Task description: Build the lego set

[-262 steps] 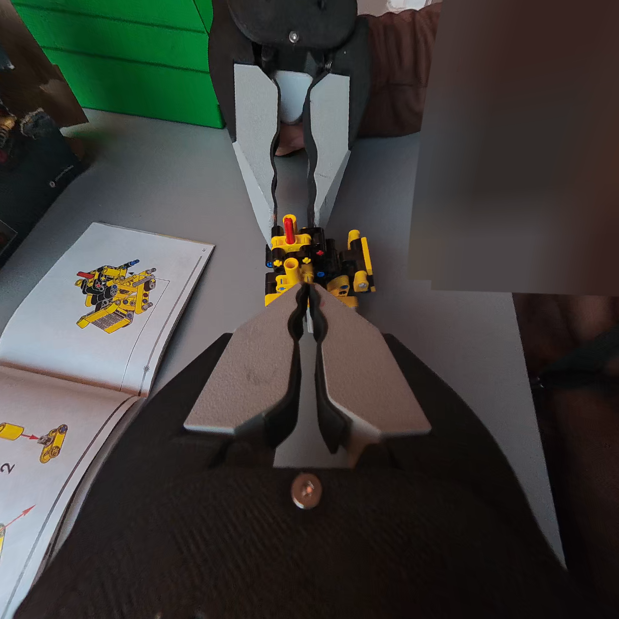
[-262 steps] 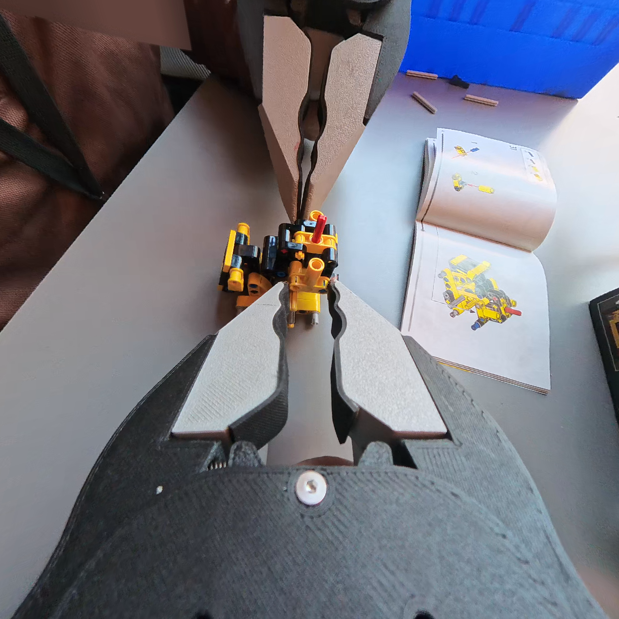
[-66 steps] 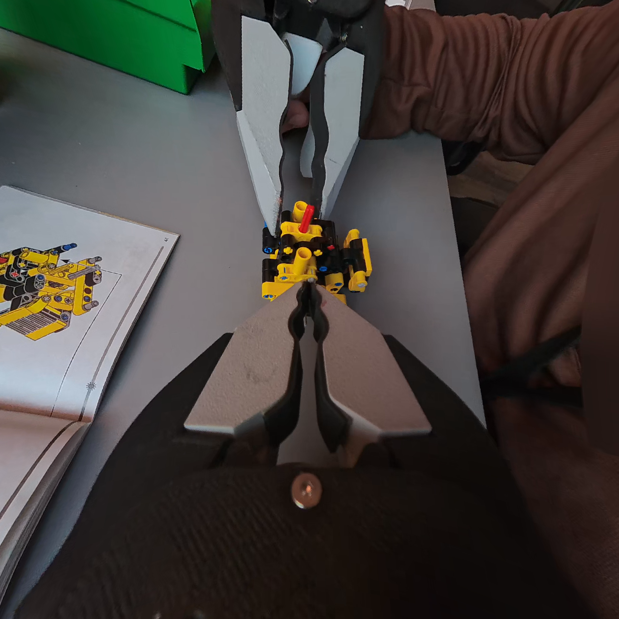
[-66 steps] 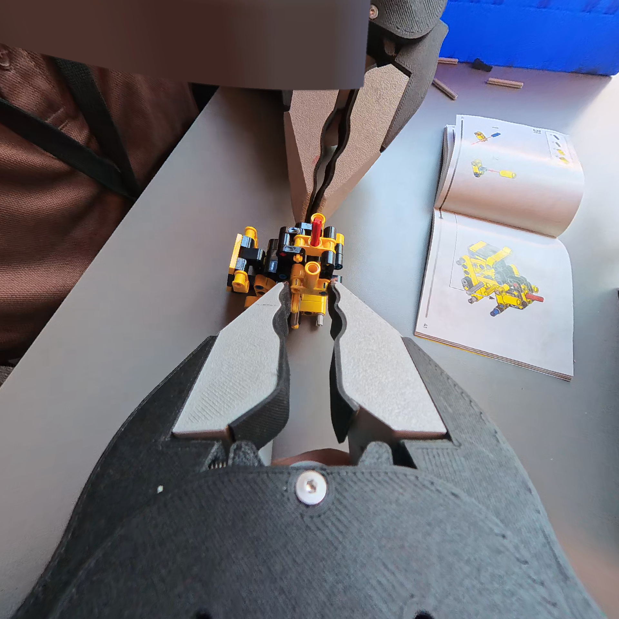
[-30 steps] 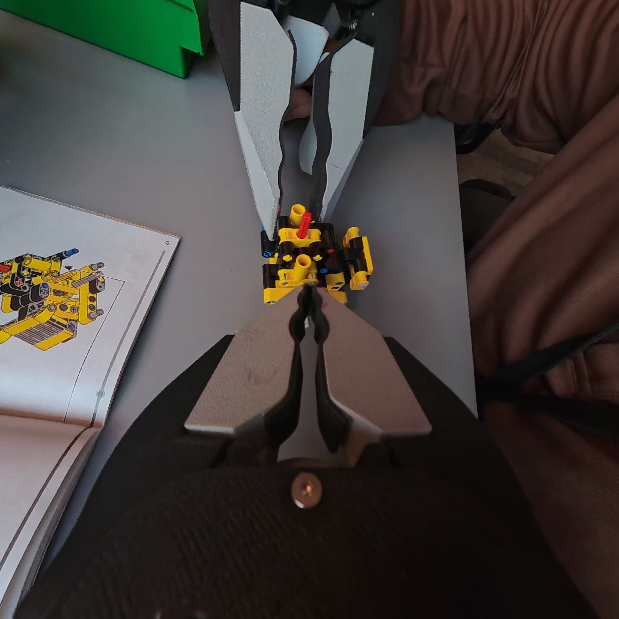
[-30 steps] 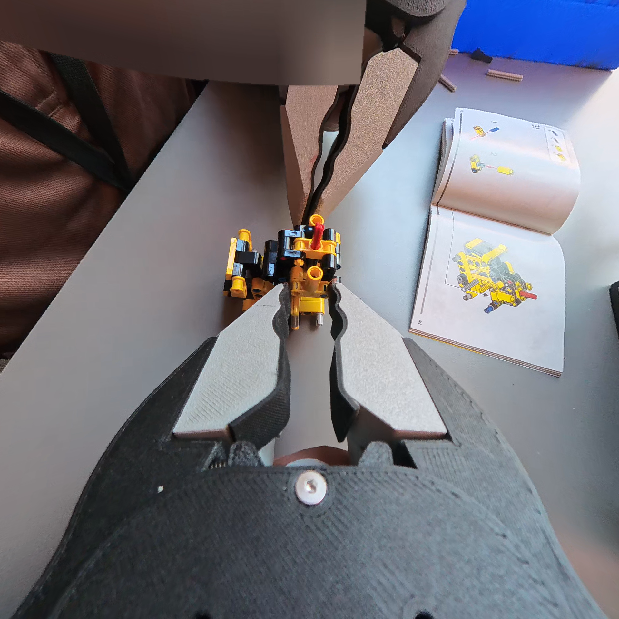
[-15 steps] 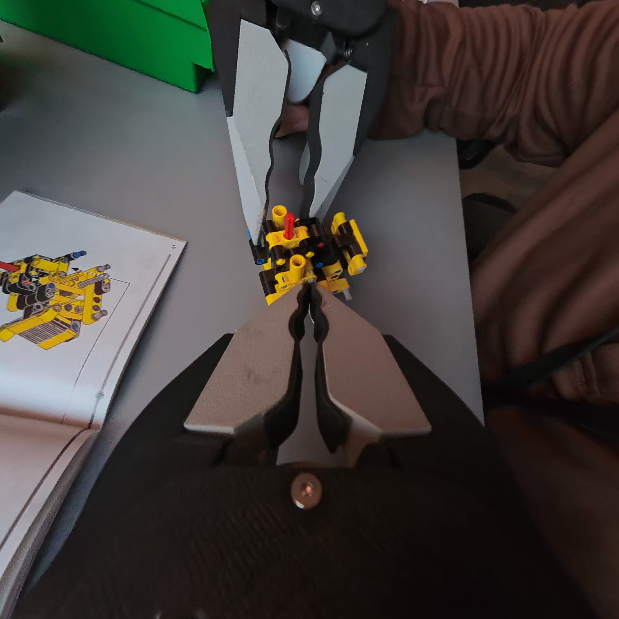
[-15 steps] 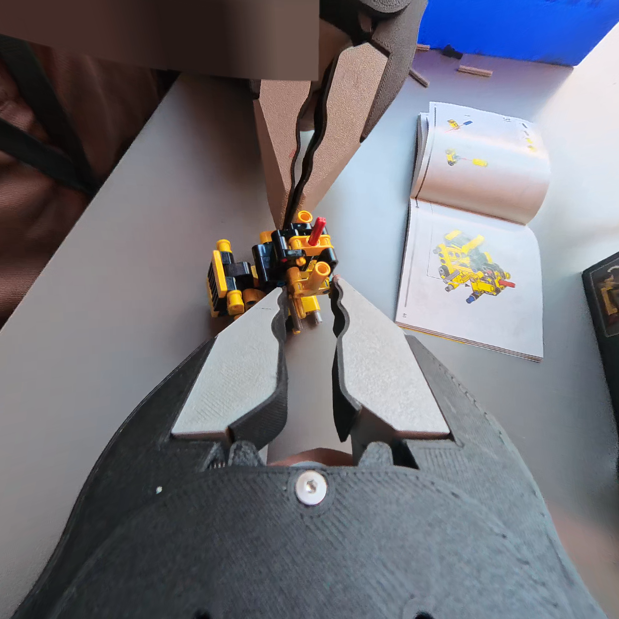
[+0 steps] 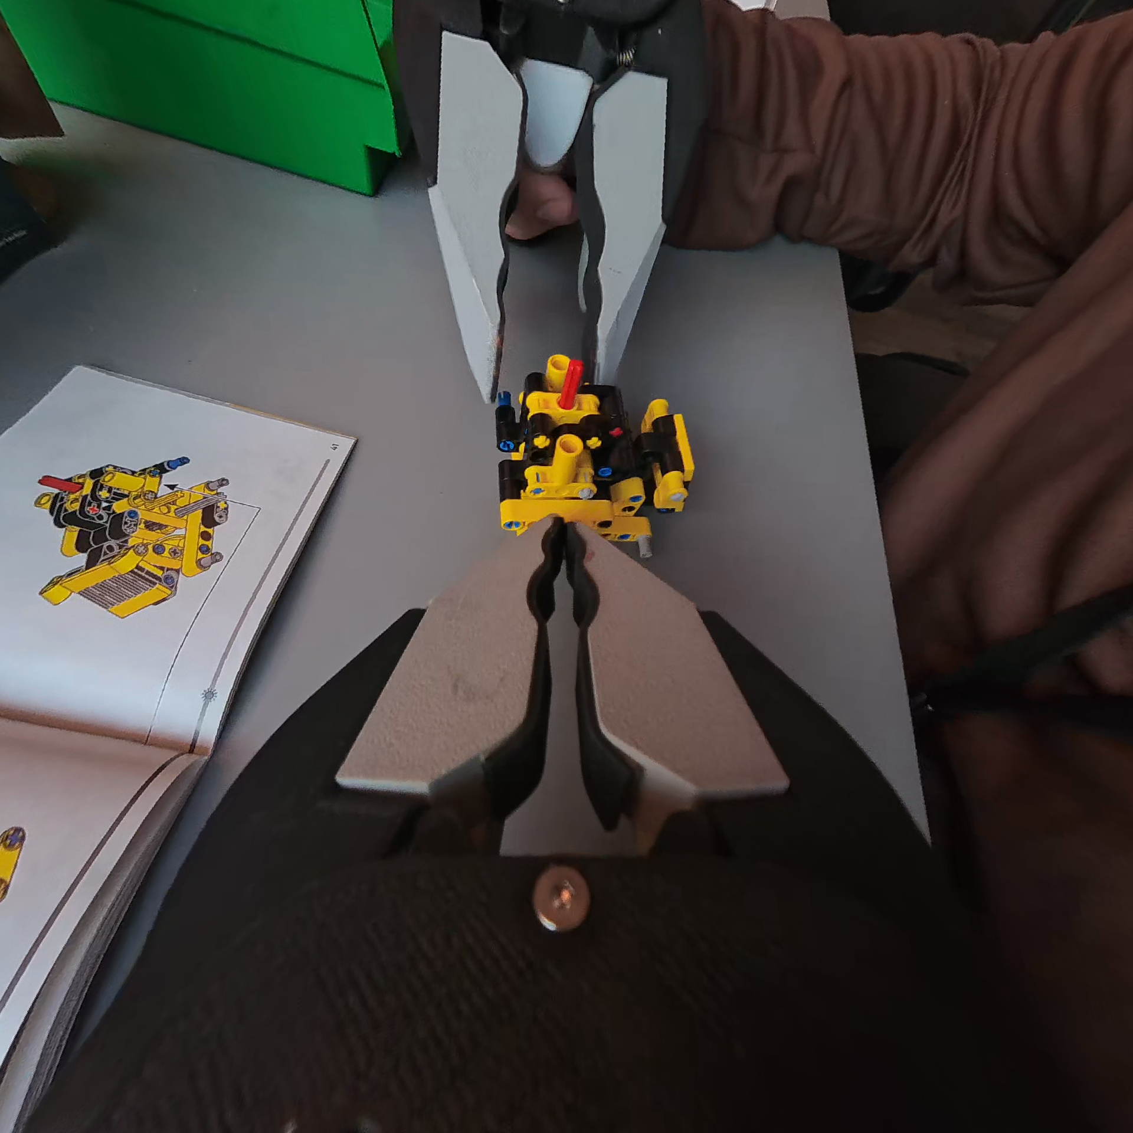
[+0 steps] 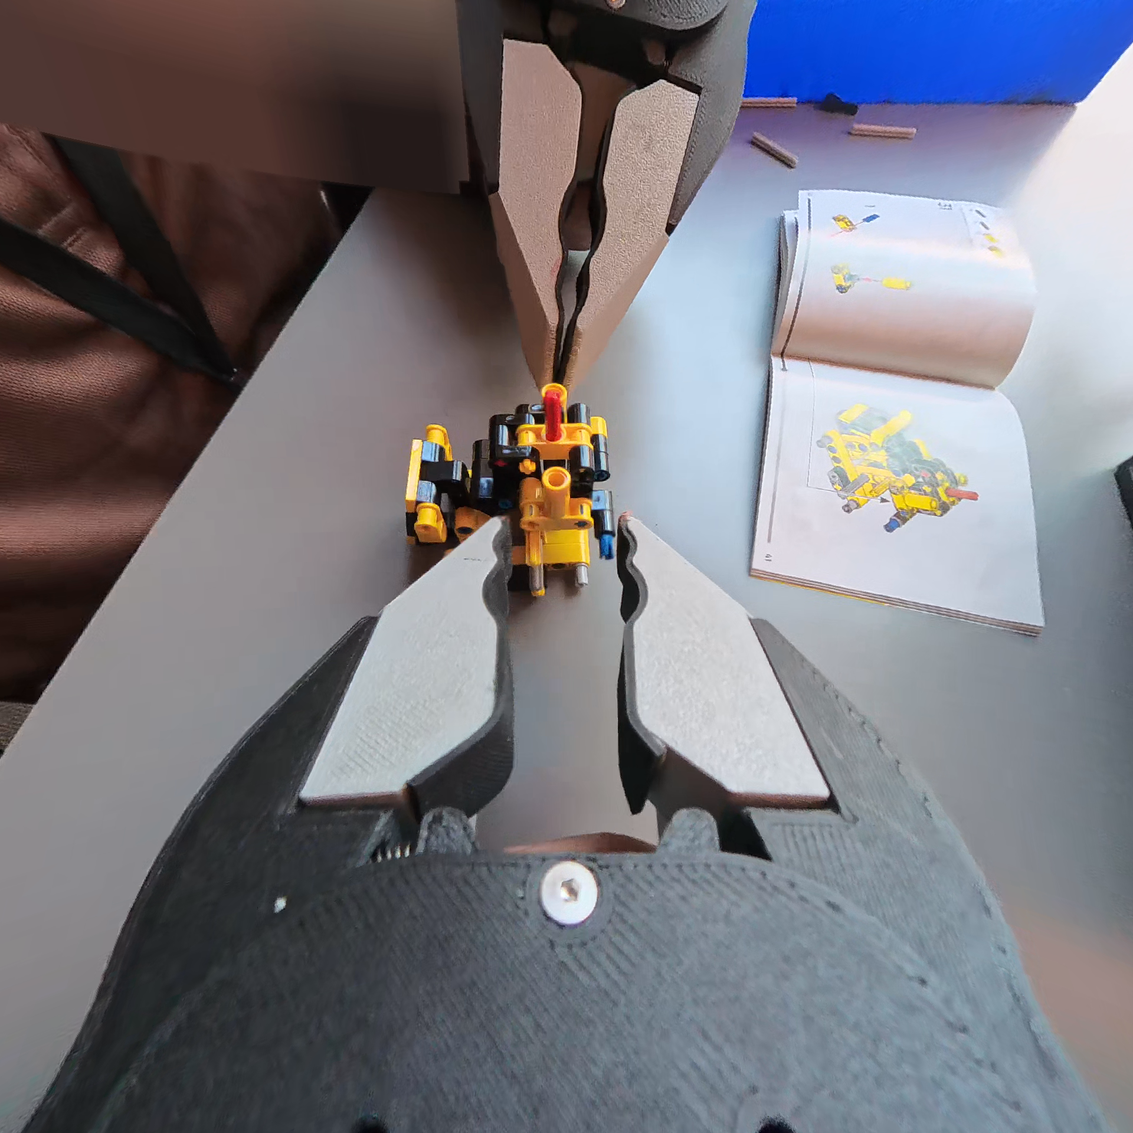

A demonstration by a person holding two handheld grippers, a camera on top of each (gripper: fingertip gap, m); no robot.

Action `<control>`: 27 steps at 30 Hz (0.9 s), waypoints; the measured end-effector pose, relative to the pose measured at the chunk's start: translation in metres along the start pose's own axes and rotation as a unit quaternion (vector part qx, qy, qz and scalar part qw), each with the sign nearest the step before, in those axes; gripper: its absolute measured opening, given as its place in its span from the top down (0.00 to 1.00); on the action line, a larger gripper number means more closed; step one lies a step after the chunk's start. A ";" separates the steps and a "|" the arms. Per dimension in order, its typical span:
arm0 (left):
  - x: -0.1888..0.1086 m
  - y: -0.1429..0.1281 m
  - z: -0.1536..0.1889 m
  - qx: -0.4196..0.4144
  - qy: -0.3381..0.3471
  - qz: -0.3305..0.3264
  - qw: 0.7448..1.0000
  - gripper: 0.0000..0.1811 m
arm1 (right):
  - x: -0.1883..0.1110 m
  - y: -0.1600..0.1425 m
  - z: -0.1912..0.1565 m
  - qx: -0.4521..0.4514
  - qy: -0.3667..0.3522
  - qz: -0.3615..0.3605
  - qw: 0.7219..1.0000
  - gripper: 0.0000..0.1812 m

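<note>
Currently the lego model sits on the grey table between the two grippers, close to the table edge where the person's brown sleeve comes in. It is a compact block of yellow and black beams with small blue pins on its sides, a short red axle standing up from the top, a yellow tube upright beside it, and two grey pin ends sticking out at the bottom edge. A yellow-and-black side piece hangs off its right flank in the left wrist view.

Long axis of the main block runs roughly along the line from one gripper to the other; red axle points up, tilted slightly.

Left gripper: fingers pressed nearly together, tips pinched on the near yellow edge of the model. Right gripper: fingers spread apart, tips on either side of the model's end; contact cannot be told for certain.

An instruction booklet lies open to the left of the model in the left wrist view, showing a drawing of a yellow build. A green bin stands at the far left there; contents not visible. A blue bin stands at the far end in the right wrist view, contents also hidden, with small brown sticks on the table in front of it.
</note>
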State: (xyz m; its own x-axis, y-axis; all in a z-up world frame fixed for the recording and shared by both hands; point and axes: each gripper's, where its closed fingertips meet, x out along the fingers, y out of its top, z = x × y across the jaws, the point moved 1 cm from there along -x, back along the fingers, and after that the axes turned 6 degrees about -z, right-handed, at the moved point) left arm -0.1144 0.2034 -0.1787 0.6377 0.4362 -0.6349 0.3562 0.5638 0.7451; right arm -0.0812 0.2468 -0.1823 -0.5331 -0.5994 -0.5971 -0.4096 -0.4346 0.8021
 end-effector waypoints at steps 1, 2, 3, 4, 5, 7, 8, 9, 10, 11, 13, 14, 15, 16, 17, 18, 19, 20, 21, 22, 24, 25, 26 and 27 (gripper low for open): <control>0.000 -0.001 -0.001 0.001 0.001 0.000 1.000 1.00 | 0.000 0.000 -0.001 0.005 0.005 0.001 1.000 0.82; 0.000 -0.002 -0.001 0.000 0.001 -0.002 1.000 1.00 | 0.000 -0.001 -0.002 0.006 0.008 -0.002 1.000 0.81; 0.001 -0.004 -0.002 -0.002 0.001 -0.006 1.000 1.00 | -0.001 -0.003 -0.002 0.006 0.007 -0.006 1.000 0.81; 0.001 -0.006 -0.004 -0.005 0.000 -0.007 1.000 1.00 | -0.002 -0.004 -0.002 0.008 0.003 -0.008 1.000 0.81; 0.000 -0.006 -0.004 -0.006 -0.004 -0.005 1.000 1.00 | -0.004 -0.005 0.000 0.012 -0.001 -0.008 1.000 0.80; -0.002 -0.005 -0.003 -0.006 -0.015 0.007 1.000 1.00 | -0.010 -0.003 0.001 0.022 -0.006 0.005 1.000 0.80; -0.004 -0.004 -0.005 -0.008 -0.011 0.012 1.000 1.00 | -0.013 -0.001 0.001 0.029 -0.006 0.014 0.999 0.81; -0.005 -0.003 -0.007 -0.008 -0.008 0.016 1.000 1.00 | -0.015 0.000 0.000 0.037 -0.004 0.021 0.999 0.82; -0.007 -0.002 -0.006 -0.006 -0.012 0.022 1.000 1.00 | -0.016 0.000 -0.002 0.043 0.000 0.024 0.999 0.83; -0.008 0.001 -0.004 -0.003 -0.019 0.031 0.999 1.00 | -0.017 -0.002 -0.003 0.047 0.000 0.023 0.999 0.83; -0.010 0.005 0.003 0.004 -0.035 0.045 0.998 1.00 | -0.015 -0.008 -0.004 0.054 -0.002 0.011 0.998 0.83; -0.010 0.006 0.006 0.008 -0.043 0.048 0.998 1.00 | -0.015 -0.010 -0.006 0.058 0.001 0.007 0.998 0.83; -0.009 0.006 0.008 0.010 -0.044 0.049 0.998 1.00 | -0.015 -0.010 -0.008 0.061 0.004 0.008 0.998 0.83; -0.008 0.006 0.008 0.012 -0.040 0.049 0.998 1.00 | -0.015 -0.008 -0.010 0.060 0.006 0.013 0.998 0.84; -0.008 0.006 0.008 0.017 -0.037 0.050 0.998 1.00 | -0.015 -0.006 -0.012 0.057 0.004 0.018 0.998 0.84; -0.007 0.007 0.008 0.020 -0.034 0.052 0.998 1.00 | -0.015 -0.005 -0.011 0.054 -0.003 0.020 0.998 0.85; -0.006 0.007 0.009 0.023 -0.035 0.054 0.998 1.00 | -0.016 -0.004 -0.009 0.053 -0.014 0.019 0.998 0.85; -0.006 0.007 0.008 0.024 -0.034 0.056 0.998 1.00 | -0.016 -0.003 -0.008 0.055 -0.021 0.022 0.998 0.85; -0.006 0.007 0.007 0.025 -0.029 0.057 0.998 1.00 | -0.016 -0.002 -0.008 0.059 -0.021 0.027 0.998 0.85; -0.006 0.007 0.005 0.026 -0.024 0.058 0.998 0.99 | -0.016 0.000 -0.008 0.064 -0.023 0.031 0.997 0.85; -0.005 0.007 0.003 0.021 -0.022 0.058 0.998 0.96 | -0.015 0.001 -0.001 0.068 -0.047 0.034 0.996 0.84; -0.005 0.007 0.002 0.017 -0.023 0.056 0.998 0.95 | -0.013 0.000 0.001 0.069 -0.055 0.030 0.996 0.82; -0.004 0.007 0.001 0.014 -0.023 0.055 0.998 0.94 | -0.012 0.000 0.001 0.068 -0.054 0.028 0.996 0.82; -0.004 0.007 0.001 0.013 -0.024 0.055 0.998 0.94 | -0.010 0.000 0.000 0.067 -0.050 0.027 0.996 0.82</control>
State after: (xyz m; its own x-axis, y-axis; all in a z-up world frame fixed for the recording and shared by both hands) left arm -0.1139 0.2047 -0.1709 0.7055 0.4596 -0.5395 0.2996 0.4964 0.8147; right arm -0.0757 0.2525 -0.1762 -0.6245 -0.5469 -0.5576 -0.4708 -0.3061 0.8275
